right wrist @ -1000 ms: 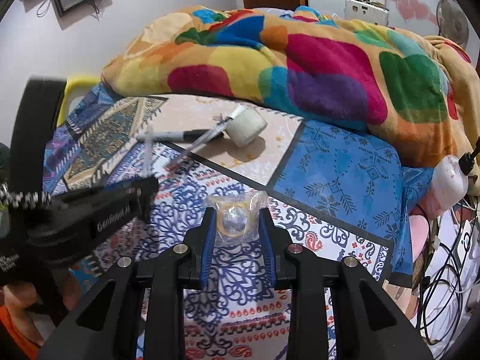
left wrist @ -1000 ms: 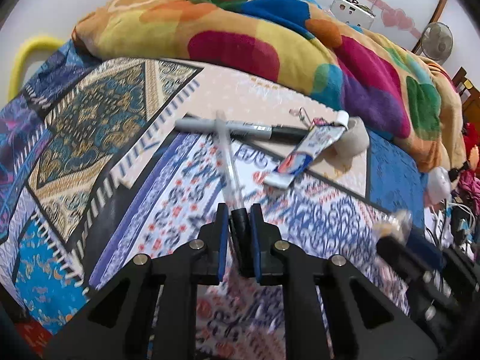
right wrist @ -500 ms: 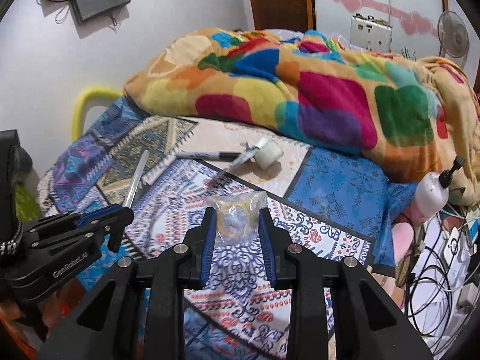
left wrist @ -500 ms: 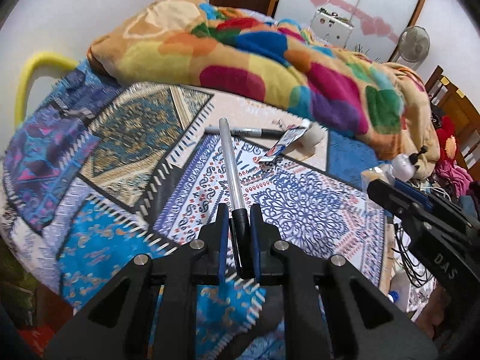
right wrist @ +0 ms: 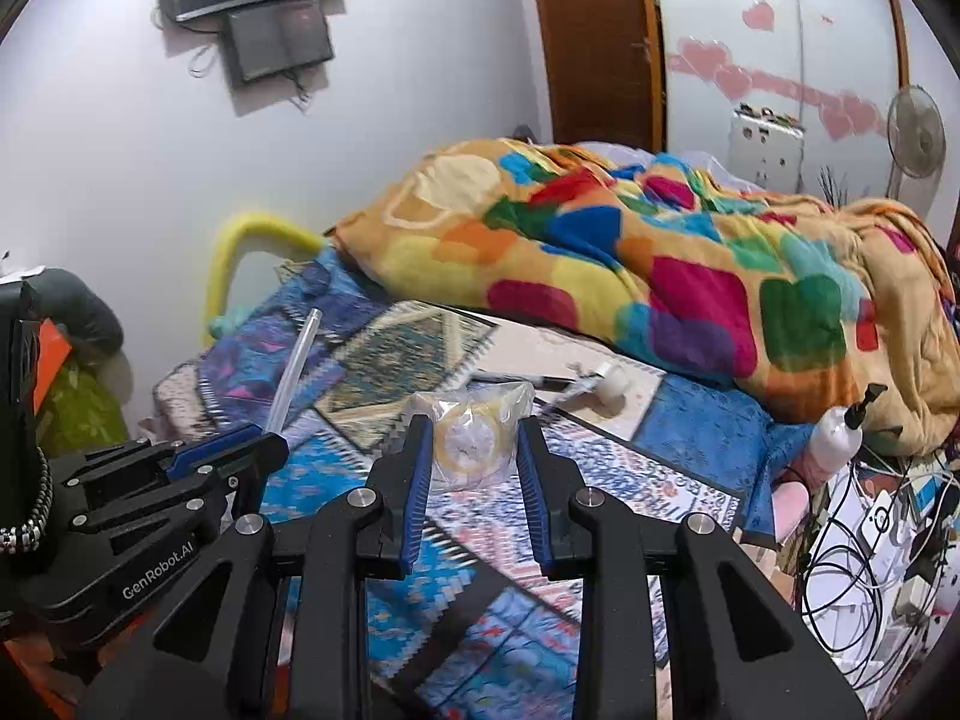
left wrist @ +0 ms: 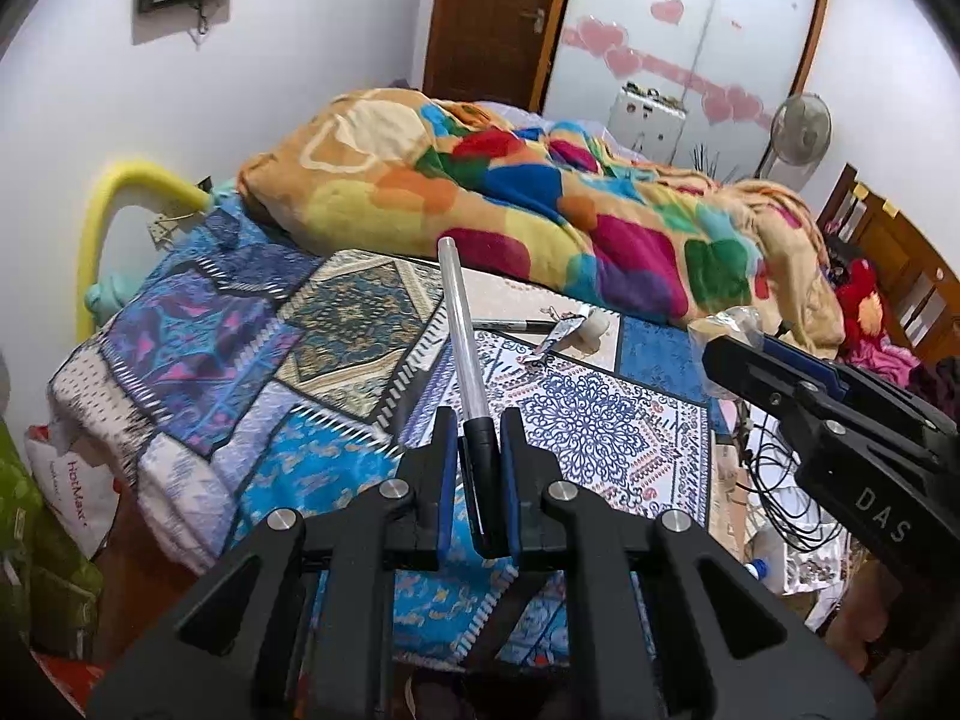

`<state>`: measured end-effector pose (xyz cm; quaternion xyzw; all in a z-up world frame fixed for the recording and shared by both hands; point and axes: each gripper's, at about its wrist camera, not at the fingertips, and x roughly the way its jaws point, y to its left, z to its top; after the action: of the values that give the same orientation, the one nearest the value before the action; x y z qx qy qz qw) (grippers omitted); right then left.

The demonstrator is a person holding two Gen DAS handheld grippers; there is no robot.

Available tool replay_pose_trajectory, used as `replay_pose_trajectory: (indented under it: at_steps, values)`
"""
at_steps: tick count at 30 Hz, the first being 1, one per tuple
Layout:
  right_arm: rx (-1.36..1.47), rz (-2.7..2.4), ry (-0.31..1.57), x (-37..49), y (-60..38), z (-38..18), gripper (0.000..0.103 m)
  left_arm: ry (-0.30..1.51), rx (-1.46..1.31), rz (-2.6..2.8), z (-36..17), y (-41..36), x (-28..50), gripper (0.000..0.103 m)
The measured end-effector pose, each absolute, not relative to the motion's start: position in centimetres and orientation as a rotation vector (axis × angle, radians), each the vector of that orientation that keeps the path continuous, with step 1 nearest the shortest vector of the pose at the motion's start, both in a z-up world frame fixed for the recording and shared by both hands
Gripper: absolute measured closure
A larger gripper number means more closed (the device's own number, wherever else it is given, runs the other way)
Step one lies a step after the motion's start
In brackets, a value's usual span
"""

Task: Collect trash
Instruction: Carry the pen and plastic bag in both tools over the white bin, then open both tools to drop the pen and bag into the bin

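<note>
Above patterned bedspread (left wrist: 198,348), left gripper (left wrist: 474,480) fingers clamping pen (left wrist: 465,348) lengthwise, tip forward-up.

The bed (left wrist: 336,468) carries a blanket (left wrist: 540,210), marker (left wrist: 510,322), tube (left wrist: 555,337) and roll (left wrist: 594,327).

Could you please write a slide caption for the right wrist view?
Right tool grips a bagged tape roll above the patterned bedspread.

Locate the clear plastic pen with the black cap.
The clear plastic pen with the black cap is clamped by its cap in the left gripper, centre of the left wrist view, raised above the patterned bedspread.
</note>
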<state>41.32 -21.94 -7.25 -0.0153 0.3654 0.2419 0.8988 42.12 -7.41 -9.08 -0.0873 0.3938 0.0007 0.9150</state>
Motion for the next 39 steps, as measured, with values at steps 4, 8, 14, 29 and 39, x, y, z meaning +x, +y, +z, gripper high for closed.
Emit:
replay_pose_trajectory:
  at_steps: [4, 8, 14, 29, 39]
  values:
    - [-0.043, 0.539, 0.740, 38.8, -19.9, -5.9, 0.077, 0.785, -0.191, 0.029, -7.8, -5.5, 38.9, 0.090]
    - [-0.058, 0.578, 0.738, 36.6, -17.7, -5.4, 0.077, 0.770, -0.203, 0.065, -7.2, -3.1, 35.7, 0.090]
    - [-0.102, 0.639, 0.738, 33.1, -13.8, -5.4, 0.077, 0.760, -0.228, 0.119, -7.1, 0.7, 31.3, 0.090]
    - [-0.244, 0.808, 0.845, 27.1, -2.2, -10.3, 0.077, 0.852, -0.314, 0.309, -12.4, 12.4, 22.8, 0.090]
    - [-0.356, 0.899, 1.007, 26.1, 5.7, -18.4, 0.077, 1.031, -0.425, 0.394, -22.0, 19.1, 21.1, 0.099]
